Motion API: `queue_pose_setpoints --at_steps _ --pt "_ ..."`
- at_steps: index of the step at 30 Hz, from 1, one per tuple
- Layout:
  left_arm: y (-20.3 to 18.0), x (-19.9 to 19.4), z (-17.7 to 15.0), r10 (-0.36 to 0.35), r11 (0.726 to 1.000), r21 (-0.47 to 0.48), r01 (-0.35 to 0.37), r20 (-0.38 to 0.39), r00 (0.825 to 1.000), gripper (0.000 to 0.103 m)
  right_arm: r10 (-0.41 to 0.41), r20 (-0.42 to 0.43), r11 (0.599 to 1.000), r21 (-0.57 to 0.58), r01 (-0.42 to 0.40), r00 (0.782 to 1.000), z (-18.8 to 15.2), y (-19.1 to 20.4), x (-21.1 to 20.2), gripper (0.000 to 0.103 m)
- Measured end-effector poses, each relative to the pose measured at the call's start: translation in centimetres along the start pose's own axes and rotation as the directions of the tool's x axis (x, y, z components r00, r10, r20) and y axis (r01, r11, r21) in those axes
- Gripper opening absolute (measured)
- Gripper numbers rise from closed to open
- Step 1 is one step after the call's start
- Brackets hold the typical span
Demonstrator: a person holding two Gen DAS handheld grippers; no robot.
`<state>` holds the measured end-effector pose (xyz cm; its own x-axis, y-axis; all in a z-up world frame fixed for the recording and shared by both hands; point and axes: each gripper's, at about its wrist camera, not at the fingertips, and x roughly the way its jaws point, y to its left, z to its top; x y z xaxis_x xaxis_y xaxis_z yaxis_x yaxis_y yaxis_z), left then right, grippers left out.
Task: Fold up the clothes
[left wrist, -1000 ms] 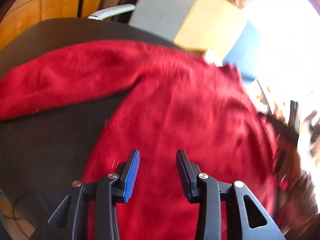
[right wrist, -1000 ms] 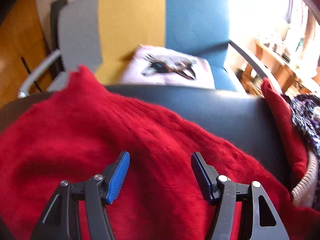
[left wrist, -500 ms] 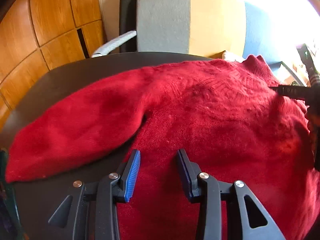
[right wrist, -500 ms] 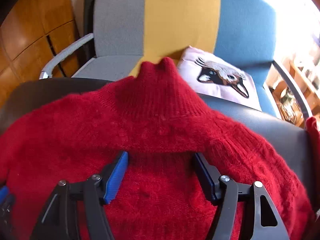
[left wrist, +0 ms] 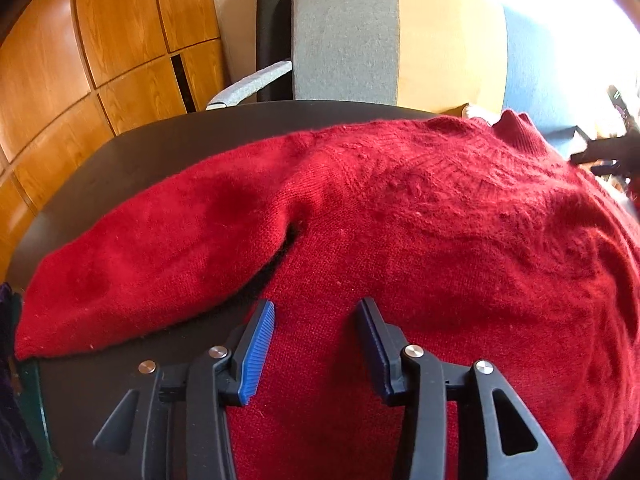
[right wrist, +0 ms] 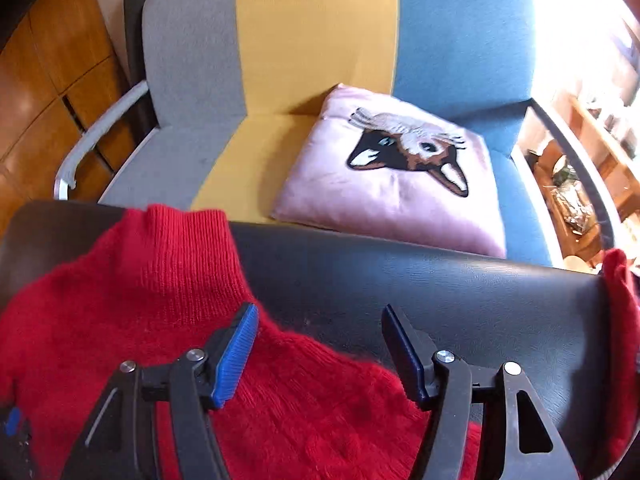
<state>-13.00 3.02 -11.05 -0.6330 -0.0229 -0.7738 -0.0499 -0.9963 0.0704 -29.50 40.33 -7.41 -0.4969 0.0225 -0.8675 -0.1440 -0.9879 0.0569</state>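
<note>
Sweater: we see one red knitted sweater [left wrist: 420,240] spread flat on the dark table [left wrist: 132,152], covering most of its top.
Axis: its body runs from our near edge to the far edge, where the ribbed collar [right wrist: 180,240] points at the armchair; we see one sleeve [left wrist: 152,264] stretched out to the left, its cuff near the table's left edge.
Left hand-held gripper: the left hand-held gripper [left wrist: 316,344] hangs over the sweater's body just right of the armpit, its jaws apart and just widened, clasping nothing.
Right hand-held gripper: the right hand-held gripper [right wrist: 316,344] hangs over the shoulder line right of the collar, released, one fingertip over knit and the other over bare table.
Around: beyond the table we see one armchair [right wrist: 320,32] in grey, yellow and blue, with one pale pink cushion [right wrist: 384,188] bearing an animal's face on its seat.
Left side: wooden panelling [left wrist: 80,60] lines the wall.
In the way: nothing lies on top of the sweater.
</note>
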Motion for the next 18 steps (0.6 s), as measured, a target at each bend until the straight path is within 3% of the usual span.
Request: queue_pose_setpoints --at_steps 2,4,5,6,7,9,11,12,13,16,18 --pt "0.1 0.1 0.0 -0.011 1.0 -0.01 0.011 0.0 1.0 0.045 -0.008 -0.001 0.999 -0.052 0.008 1.0 -0.2 0.9 1.0 0.075" --pt "0.1 0.1 0.0 -0.014 1.0 -0.012 0.014 0.0 1.0 0.046 -0.015 0.018 0.997 -0.074 0.016 1.0 -0.7 1.4 1.1 0.071" --pt "0.1 0.1 0.0 -0.014 1.0 -0.012 0.014 0.001 1.0 0.046 0.0 0.018 0.998 -0.07 0.001 1.0 -0.8 1.3 1.0 0.057" --pt "0.0 0.1 0.0 -0.013 1.0 -0.011 0.013 0.001 1.0 0.046 0.019 0.013 0.996 -0.084 -0.017 1.0 -0.9 1.9 0.6 0.027" --pt "0.0 0.1 -0.1 -0.013 1.0 -0.012 0.013 0.001 1.0 0.046 0.036 0.007 0.994 -0.099 -0.035 0.999 -1.0 2.4 0.2 0.006" --pt "0.0 0.2 -0.1 -0.017 1.0 -0.014 0.017 0.001 1.0 0.046 -0.053 0.047 0.976 -0.209 0.062 0.997 -1.2 3.9 -1.0 0.004" --pt "0.2 0.2 0.0 -0.021 1.0 -0.016 0.021 0.002 1.0 0.046 -0.184 0.189 0.912 -0.332 0.24 0.964 -2.4 5.9 -2.5 0.004" --pt "0.2 0.2 0.0 -0.021 1.0 -0.016 0.021 0.002 1.0 0.046 -0.206 0.213 0.914 -0.307 0.266 0.955 -2.4 5.5 -2.4 0.003" --pt "0.2 0.2 0.0 -0.02 1.0 -0.015 0.02 0.002 1.0 0.046 -0.228 0.234 0.915 -0.281 0.29 0.945 -2.4 5.1 -2.3 0.003" --pt "0.2 0.3 0.0 -0.02 1.0 -0.016 0.02 0.003 1.0 0.046 -0.262 0.106 0.954 -0.121 0.274 0.959 -2.2 1.9 0.8 0.0" --pt "0.3 0.4 0.0 -0.024 1.0 -0.018 0.024 0.004 1.0 0.047 -0.223 0.12 0.968 -0.093 0.235 0.967 -2.5 1.3 0.5 0.005"
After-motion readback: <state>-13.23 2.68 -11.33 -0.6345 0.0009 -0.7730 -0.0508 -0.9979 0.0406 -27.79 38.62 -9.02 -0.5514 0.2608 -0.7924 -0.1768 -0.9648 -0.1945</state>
